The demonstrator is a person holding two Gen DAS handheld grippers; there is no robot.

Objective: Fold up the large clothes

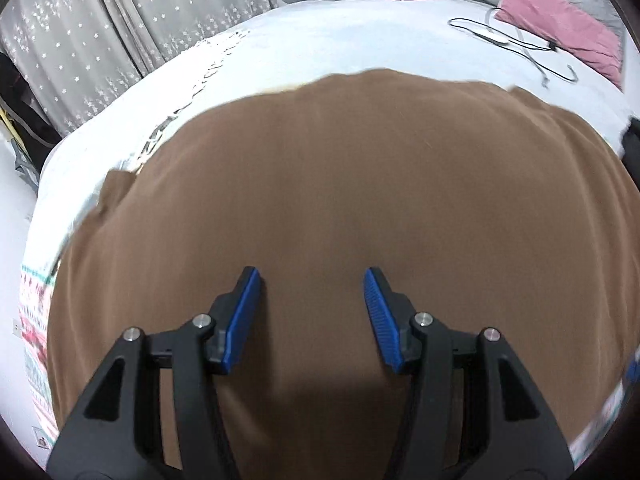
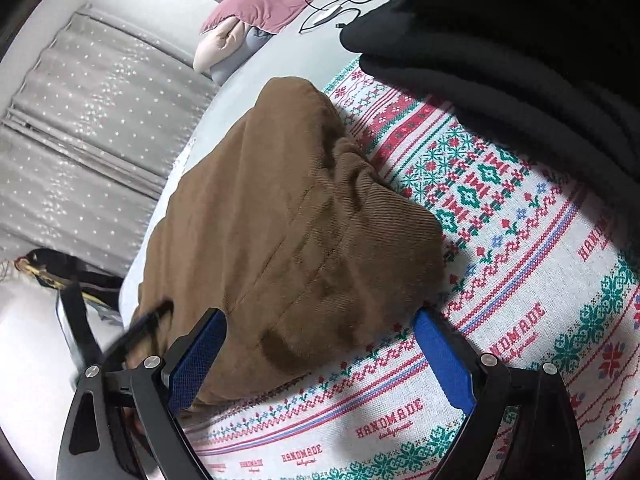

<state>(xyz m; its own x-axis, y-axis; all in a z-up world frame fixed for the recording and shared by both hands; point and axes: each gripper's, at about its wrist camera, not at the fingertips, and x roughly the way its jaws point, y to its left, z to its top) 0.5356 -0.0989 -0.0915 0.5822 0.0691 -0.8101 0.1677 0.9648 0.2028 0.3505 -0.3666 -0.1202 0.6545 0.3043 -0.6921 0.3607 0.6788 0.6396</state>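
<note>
A large brown corduroy garment (image 1: 340, 184) lies spread on the bed and fills most of the left wrist view. My left gripper (image 1: 312, 280) hovers just above it, open and empty, blue pads apart. In the right wrist view the same brown garment (image 2: 280, 232) lies in a rumpled heap on a patterned cloth (image 2: 500, 248). My right gripper (image 2: 320, 316) is open, its jaws either side of the garment's near corner, holding nothing.
A pile of black clothing (image 2: 520, 40) lies at the upper right on the patterned cloth. Pink pillows (image 1: 560, 28), a black cable (image 1: 516, 46) and a grey blanket lie at the far side of the bed. Star-patterned curtains (image 1: 100, 40) hang to the left.
</note>
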